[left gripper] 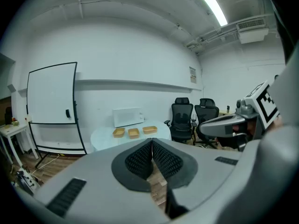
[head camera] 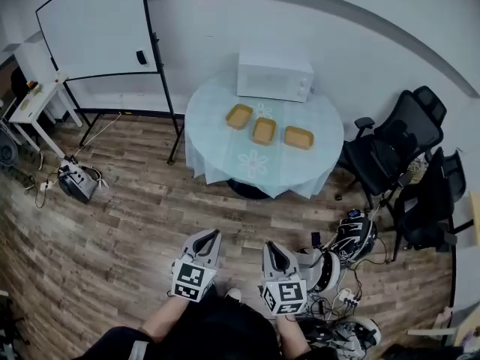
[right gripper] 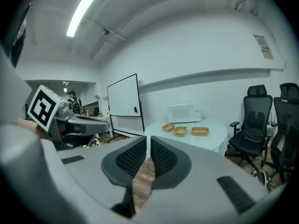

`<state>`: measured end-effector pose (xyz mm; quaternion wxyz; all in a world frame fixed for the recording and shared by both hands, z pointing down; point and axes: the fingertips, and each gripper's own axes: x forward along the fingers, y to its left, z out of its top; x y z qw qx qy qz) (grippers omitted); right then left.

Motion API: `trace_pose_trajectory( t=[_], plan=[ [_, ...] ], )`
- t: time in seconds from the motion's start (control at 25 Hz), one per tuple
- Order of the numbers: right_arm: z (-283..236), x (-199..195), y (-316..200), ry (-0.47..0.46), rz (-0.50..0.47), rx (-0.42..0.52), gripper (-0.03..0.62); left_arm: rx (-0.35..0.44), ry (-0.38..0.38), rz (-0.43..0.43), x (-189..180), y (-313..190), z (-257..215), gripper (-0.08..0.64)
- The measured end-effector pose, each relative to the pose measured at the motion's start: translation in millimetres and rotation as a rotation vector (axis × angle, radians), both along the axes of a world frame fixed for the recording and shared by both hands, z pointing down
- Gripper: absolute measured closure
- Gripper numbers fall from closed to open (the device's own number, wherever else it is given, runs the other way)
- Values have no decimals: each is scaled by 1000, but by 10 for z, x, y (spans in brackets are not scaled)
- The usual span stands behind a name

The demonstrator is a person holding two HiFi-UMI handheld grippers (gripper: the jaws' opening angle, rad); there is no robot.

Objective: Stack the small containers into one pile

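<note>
Three small tan containers stand in a row on the round table point(head camera: 225, 156) with its pale blue cloth: left one point(head camera: 240, 115), middle one point(head camera: 264, 130), right one point(head camera: 298, 136). None is stacked. Both grippers are held low over the wooden floor, well short of the table. My left gripper point(head camera: 213, 235) is shut with nothing in it, and so is my right gripper point(head camera: 269, 247). In the left gripper view the containers point(left gripper: 134, 133) show far beyond the shut jaw tips point(left gripper: 152, 142). The right gripper view shows them point(right gripper: 180, 131) past its closed tips point(right gripper: 148, 141).
A white microwave point(head camera: 274, 73) sits at the table's far edge. A whiteboard on a stand point(head camera: 97, 25) is to the left, and black office chairs point(head camera: 397, 145) to the right. Cables and gear point(head camera: 337, 276) lie on the floor at right, and a small device point(head camera: 75, 178) at left.
</note>
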<state>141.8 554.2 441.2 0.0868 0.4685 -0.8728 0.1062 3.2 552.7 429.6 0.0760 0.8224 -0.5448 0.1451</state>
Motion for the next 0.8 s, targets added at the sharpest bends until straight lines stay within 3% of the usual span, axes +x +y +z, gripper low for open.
trace_pose_trajectory(
  t=[0.4, 0.8],
  plan=[
    [-17, 58, -414, -48, 42, 8, 566, -14, 9, 5, 34, -421, 108, 546],
    [158, -155, -1444, -34, 53, -42, 566, -20, 32, 66, -9, -1584, 233, 546]
  ],
)
